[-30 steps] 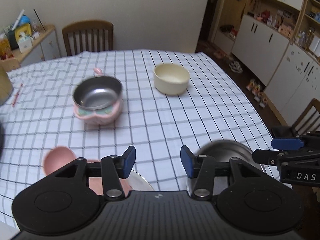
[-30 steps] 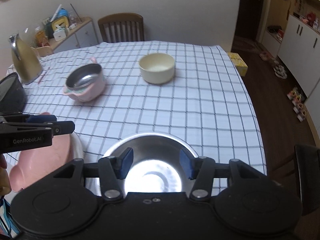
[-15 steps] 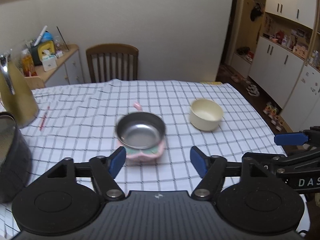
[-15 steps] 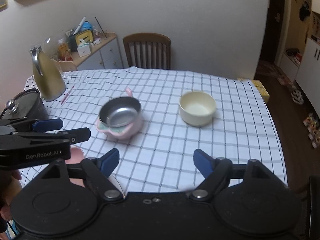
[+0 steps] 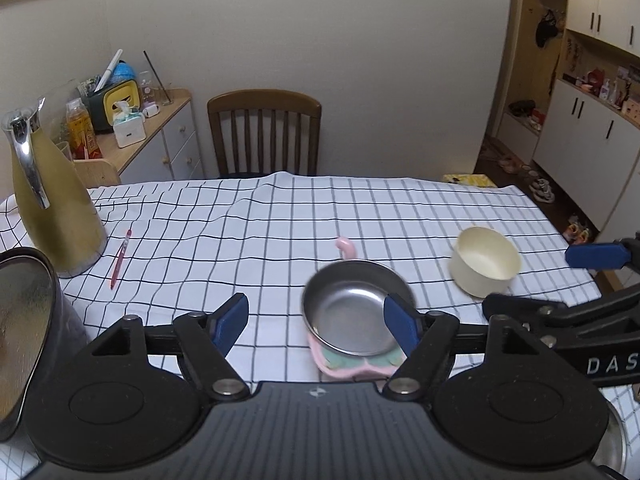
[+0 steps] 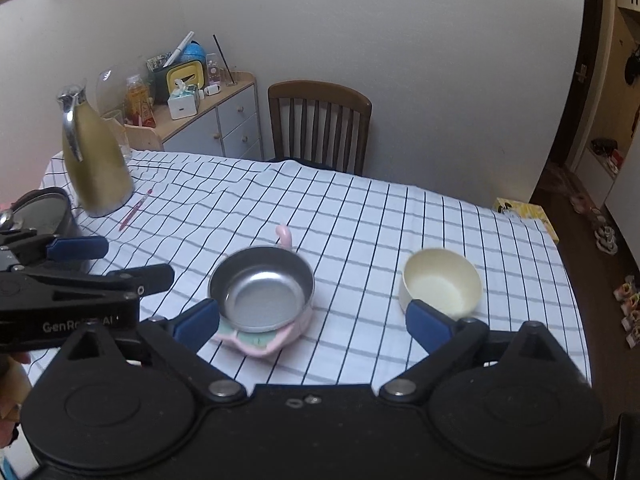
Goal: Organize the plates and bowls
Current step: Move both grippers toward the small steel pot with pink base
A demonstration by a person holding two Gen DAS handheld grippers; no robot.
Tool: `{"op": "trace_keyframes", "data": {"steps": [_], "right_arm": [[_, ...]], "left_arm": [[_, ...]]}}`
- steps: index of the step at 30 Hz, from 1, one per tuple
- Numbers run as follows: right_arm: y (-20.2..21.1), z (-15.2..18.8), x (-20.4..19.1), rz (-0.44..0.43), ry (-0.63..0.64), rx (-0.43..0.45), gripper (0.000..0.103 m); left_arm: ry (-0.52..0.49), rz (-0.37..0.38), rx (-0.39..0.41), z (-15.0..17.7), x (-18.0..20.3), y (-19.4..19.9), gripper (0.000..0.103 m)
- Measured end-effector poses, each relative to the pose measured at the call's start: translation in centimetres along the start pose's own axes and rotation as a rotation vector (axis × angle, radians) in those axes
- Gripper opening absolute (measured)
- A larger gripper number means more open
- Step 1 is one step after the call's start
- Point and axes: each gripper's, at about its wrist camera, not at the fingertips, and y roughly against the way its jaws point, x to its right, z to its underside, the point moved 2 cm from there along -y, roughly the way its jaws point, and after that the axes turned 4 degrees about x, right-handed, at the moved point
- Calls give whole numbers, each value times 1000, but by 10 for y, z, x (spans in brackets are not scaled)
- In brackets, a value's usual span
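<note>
Both jaws gape empty, steel bowl (image 5: 352,316) and cream bowl (image 6: 440,282) beyond.

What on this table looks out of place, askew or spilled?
Nothing is spilled or damaged. The steel bowl sits askew on the pink dish, overhanging it, a red pen lies loose by the gold jug, and the tablecloth is rucked up near the chair.

Checked cloth (image 5: 280,220) on table. Gold jug (image 5: 56,200) far left, red pen (image 5: 121,258) beside it. Chair (image 5: 264,132) behind; cluttered cabinet (image 5: 160,144) at wall.
</note>
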Motion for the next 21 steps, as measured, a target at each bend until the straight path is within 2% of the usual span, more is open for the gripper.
{"op": "trace_keyframes", "data": {"steps": [6, 11, 21], "right_arm": [[-34, -15, -1, 22, 11, -10, 100], [-63, -18, -2, 13, 32, -41, 99], [-127, -13, 9, 17, -10, -174, 92]], "left_arm": [[-17, -35, -47, -6, -10, -41, 74], [10, -41, -110, -8, -18, -73, 74], [18, -63, -207, -4, -16, -128, 74]]}}
